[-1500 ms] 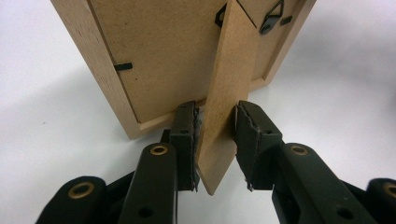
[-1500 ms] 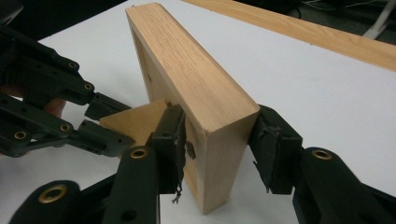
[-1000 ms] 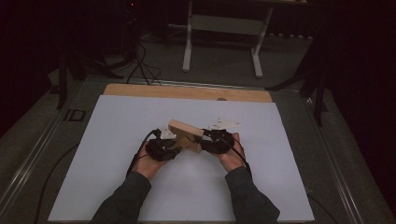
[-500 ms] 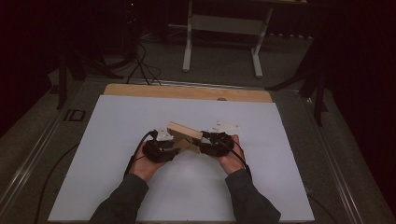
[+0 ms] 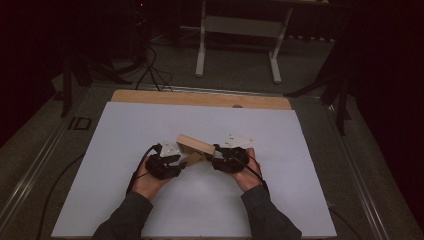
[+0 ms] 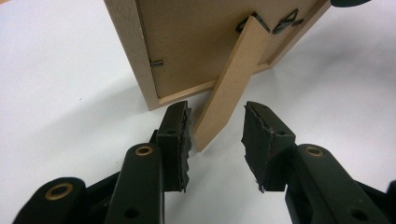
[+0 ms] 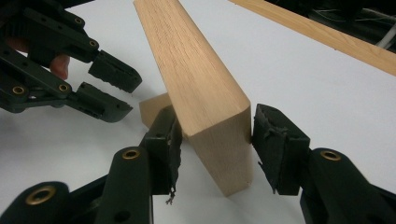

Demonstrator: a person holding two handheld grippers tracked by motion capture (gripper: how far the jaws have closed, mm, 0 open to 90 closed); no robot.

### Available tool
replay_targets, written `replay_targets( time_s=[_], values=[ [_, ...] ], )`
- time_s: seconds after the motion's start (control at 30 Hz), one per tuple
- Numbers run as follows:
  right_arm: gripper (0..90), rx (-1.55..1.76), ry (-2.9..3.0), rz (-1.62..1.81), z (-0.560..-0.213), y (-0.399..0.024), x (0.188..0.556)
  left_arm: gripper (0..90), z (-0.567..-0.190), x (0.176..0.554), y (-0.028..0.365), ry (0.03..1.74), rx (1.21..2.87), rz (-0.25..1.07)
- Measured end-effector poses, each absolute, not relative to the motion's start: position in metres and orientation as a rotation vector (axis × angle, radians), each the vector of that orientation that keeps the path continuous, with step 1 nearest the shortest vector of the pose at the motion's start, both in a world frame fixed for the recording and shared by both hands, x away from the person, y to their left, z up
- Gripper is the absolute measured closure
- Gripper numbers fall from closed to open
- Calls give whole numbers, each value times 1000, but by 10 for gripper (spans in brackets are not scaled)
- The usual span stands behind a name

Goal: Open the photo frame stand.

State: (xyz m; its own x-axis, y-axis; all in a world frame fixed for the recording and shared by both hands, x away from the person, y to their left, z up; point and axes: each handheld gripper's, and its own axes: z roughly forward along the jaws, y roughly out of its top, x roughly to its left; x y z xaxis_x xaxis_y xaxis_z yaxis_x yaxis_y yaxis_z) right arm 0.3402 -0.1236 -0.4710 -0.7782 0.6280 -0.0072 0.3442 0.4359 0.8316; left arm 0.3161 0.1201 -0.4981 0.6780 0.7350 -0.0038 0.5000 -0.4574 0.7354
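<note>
- Both grippers have slid a little toward the person since a second ago, and the wooden picture frame (image 5: 195, 146) came along between them, lying a bit lower on the white sheet (image 5: 125, 135).
- Now the picture frame stands tilted on the sheet near the middle of the table (image 5: 200, 98), with its brown back turned toward the left gripper (image 6: 217, 133).
- From the back of the frame a thin stand leg (image 6: 229, 88) hangs down to the sheet.
- In the left gripper view, the tip of the leg sits between the two black jaws. The jaws are spread apart and do not pinch it. They have just been opening.
- In the right gripper view, the right gripper (image 7: 215, 135) has its jaws on both sides of the frame's thick wooden edge. One pad (image 7: 273, 140) touches the wood, and the other is very close to it. These jaws have just been opening too.
</note>
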Motion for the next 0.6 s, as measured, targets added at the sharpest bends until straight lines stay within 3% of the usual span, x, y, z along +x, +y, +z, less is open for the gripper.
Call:
replay_targets(
  time_s=[0.23,0.6],
  values=[
    [520,827,2376,1266,-472,-124,339,628,-506,324,114,953,2182,396],
    [528,811,2371,1243,-471,-122,336,767,-503,323,112,931,2190,408]
  ],
)
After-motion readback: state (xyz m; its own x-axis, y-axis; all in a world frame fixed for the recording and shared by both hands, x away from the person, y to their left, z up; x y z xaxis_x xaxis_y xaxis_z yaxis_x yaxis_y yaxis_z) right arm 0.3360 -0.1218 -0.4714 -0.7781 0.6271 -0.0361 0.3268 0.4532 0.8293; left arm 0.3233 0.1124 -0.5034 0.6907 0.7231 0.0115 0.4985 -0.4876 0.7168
